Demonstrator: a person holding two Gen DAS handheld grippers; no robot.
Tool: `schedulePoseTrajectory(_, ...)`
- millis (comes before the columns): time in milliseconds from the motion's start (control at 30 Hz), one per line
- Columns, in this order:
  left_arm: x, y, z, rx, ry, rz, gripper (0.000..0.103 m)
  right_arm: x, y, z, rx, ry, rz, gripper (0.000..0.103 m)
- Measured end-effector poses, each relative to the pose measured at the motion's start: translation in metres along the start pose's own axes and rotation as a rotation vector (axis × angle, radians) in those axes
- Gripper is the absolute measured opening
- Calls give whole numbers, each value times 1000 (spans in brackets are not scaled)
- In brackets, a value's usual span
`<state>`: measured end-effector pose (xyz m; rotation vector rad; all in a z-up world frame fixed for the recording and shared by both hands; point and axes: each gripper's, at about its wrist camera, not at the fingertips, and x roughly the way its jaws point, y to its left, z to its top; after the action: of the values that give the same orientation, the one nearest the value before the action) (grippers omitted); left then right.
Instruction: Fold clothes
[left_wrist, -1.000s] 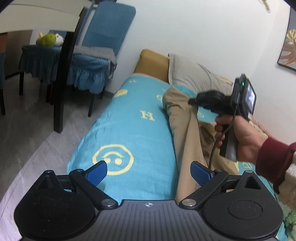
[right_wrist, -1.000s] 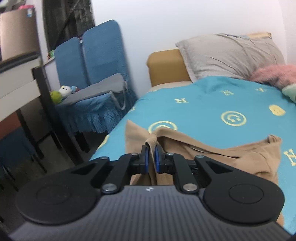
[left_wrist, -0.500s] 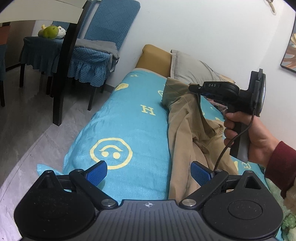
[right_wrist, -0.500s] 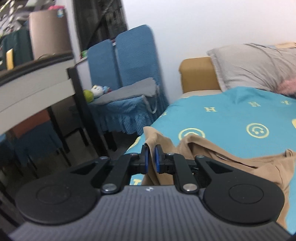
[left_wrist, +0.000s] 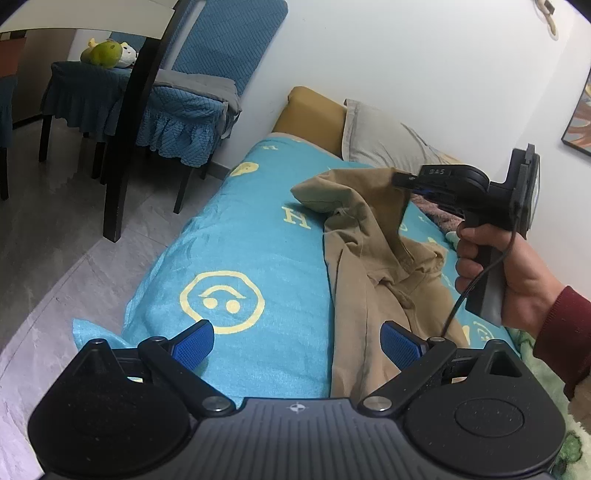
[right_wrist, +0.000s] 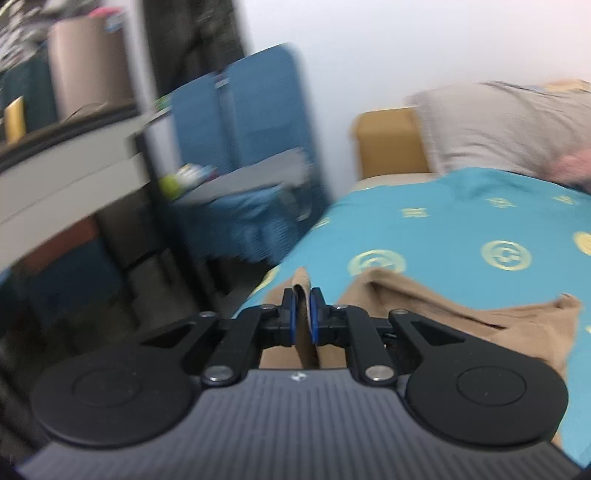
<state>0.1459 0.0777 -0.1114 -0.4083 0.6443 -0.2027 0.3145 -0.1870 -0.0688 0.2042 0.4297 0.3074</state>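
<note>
Left wrist view shows the tan cotton garment (left_wrist: 369, 266) lying crumpled along the right half of the turquoise bed cover printed with yellow smiley faces (left_wrist: 236, 266), one end lifted off the bed by the right gripper (left_wrist: 400, 181), whose jaws are pinched tight on a fold of the cloth. In the right wrist view the same fold stands up between the right gripper's (right_wrist: 302, 314) blue pads (right_wrist: 290, 314), the rest of the fabric trailing behind and to the right. The left gripper (left_wrist: 297, 341) hangs spread wide and empty above the near edge of the bed, its right pad just over the garment's long left edge.

What worries me is how little cloth the pinch holds; a quick pull could slip it free and drop the raised end in a heap. With only one end held, the loose bulk may drag and bunch as the fold is carried, or slide toward the bed's left edge and the grey floor (left_wrist: 55, 236). The right wrist picture is smeared, so how deep the grip goes I cannot tell.

At the head of the bed sit a grey pillow (left_wrist: 384, 144) and a mustard headboard (left_wrist: 310, 114). Blue quilted chairs (left_wrist: 184, 99) stand beyond the left edge, well apart.
</note>
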Motion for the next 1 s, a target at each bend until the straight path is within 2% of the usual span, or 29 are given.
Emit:
schedulePoseTrajectory(100, 0, -2, 0, 13, -3, 7, 98, 1, -24, 4, 87, -72, -177, 9)
schedulePoseTrajectory(200, 0, -5, -1, 33, -12, 10, 98, 7, -52, 1, 150, -96, -354, 8)
schedulePoseTrajectory(333, 2, -4, -1, 40, -7, 8, 98, 23, -80, -14, 161, -21, -478, 8)
schedulePoseTrajectory(533, 8, -7, -2, 65, 5, 17, 98, 16, -80, -26, 129, 15, -436, 14)
schedulePoseTrajectory(600, 8, -10, -2, 88, 5, 20, 98, 2, -71, -23, 125, 34, -398, 38)
schedulePoseTrajectory(633, 8, -12, -2, 104, 5, 17, 98, -5, -67, -22, 122, 43, -379, 68)
schedulePoseTrajectory(667, 6, -15, -3, 120, 6, 12, 98, -20, -59, -22, 110, 32, -358, 88)
schedulePoseTrajectory(767, 2, -23, -5, 173, 12, -2, 98, -66, -31, -22, 72, 23, -301, 86)
schedulePoseTrajectory(900, -8, -39, -12, 265, 41, -20, 98, -148, 14, -26, 15, 25, -256, 86)
schedulePoseTrajectory(1000, -17, -44, -17, 281, 107, -24, 98, -215, 41, -37, 13, 29, -227, 86)
